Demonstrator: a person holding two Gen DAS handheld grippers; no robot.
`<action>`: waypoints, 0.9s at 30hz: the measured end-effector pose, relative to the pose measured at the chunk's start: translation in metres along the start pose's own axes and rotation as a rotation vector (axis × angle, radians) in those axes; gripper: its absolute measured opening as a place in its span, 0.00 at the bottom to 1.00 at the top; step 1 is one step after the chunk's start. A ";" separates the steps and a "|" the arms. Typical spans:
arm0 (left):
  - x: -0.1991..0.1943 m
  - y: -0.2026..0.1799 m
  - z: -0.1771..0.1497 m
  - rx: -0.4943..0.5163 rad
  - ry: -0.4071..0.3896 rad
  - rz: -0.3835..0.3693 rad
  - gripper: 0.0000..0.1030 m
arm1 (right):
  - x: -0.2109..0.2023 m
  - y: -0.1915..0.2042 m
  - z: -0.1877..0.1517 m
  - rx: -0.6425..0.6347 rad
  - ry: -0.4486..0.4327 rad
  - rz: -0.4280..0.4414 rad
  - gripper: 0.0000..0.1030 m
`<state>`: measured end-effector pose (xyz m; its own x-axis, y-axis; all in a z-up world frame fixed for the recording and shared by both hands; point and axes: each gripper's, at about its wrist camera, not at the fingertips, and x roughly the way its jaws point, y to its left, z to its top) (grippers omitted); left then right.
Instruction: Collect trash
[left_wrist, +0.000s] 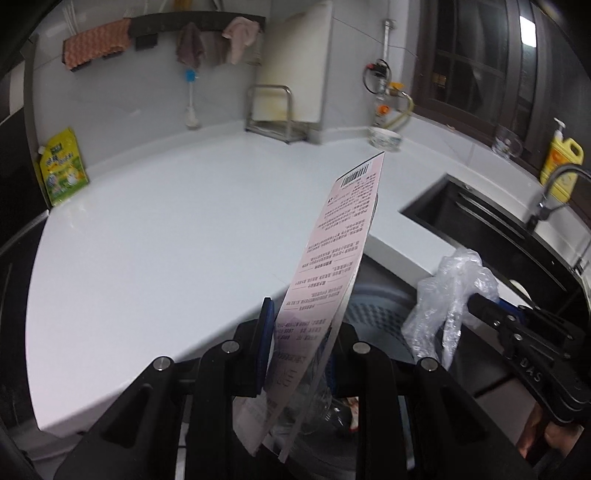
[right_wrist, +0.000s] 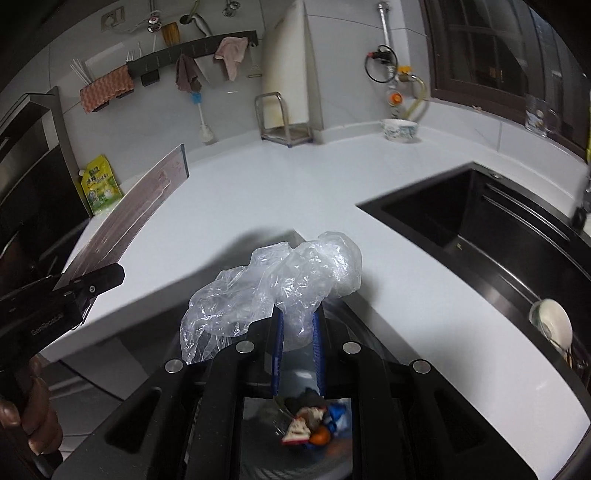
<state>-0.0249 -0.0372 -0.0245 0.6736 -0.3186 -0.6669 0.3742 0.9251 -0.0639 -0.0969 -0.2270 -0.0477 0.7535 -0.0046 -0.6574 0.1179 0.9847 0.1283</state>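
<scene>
Jaws of the left gripper (left_wrist: 299, 354) are, as we observe, clamped on a flat pink package (left_wrist: 332, 266), which stands between the blue pads and rises steeply up and to the right, its printed back and barcode facing the left wrist camera. We note its lower end reaches below the fingers, over the bin (left_wrist: 373, 306) beneath.

We find the right gripper (right_wrist: 299, 347) closed on a crumpled clear plastic bag (right_wrist: 273, 284). A fold of the bag sits between the two blue pads; the rest billows above and to the left of the fingertips. Directly below the pads, in the right wrist view, we see the bin's contents (right_wrist: 314, 424): scraps in red, orange and blue.

Both grippers are held just off the front edge of the white countertop (right_wrist: 258, 192), side by side and near one another. From the left wrist view, the right gripper (left_wrist: 517, 332) enters from the right with the bag at its tip. From the right wrist view, the left gripper (right_wrist: 92, 284) enters from the left, with the person's left hand (right_wrist: 33, 413) wrapped round its handle.

A black sink (right_wrist: 461, 214) lies to the right.
</scene>
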 end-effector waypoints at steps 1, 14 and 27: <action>0.001 -0.008 -0.008 0.010 0.012 -0.005 0.23 | -0.001 -0.003 -0.005 0.004 0.005 -0.002 0.14; 0.015 -0.031 -0.038 0.047 0.077 0.038 0.28 | 0.023 -0.012 -0.039 0.036 0.081 0.044 0.15; -0.006 -0.026 -0.037 0.007 0.024 0.091 0.75 | 0.000 -0.020 -0.041 0.071 0.030 0.039 0.55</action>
<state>-0.0623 -0.0521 -0.0461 0.6894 -0.2282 -0.6875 0.3170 0.9484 0.0030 -0.1254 -0.2393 -0.0806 0.7389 0.0397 -0.6726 0.1352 0.9692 0.2057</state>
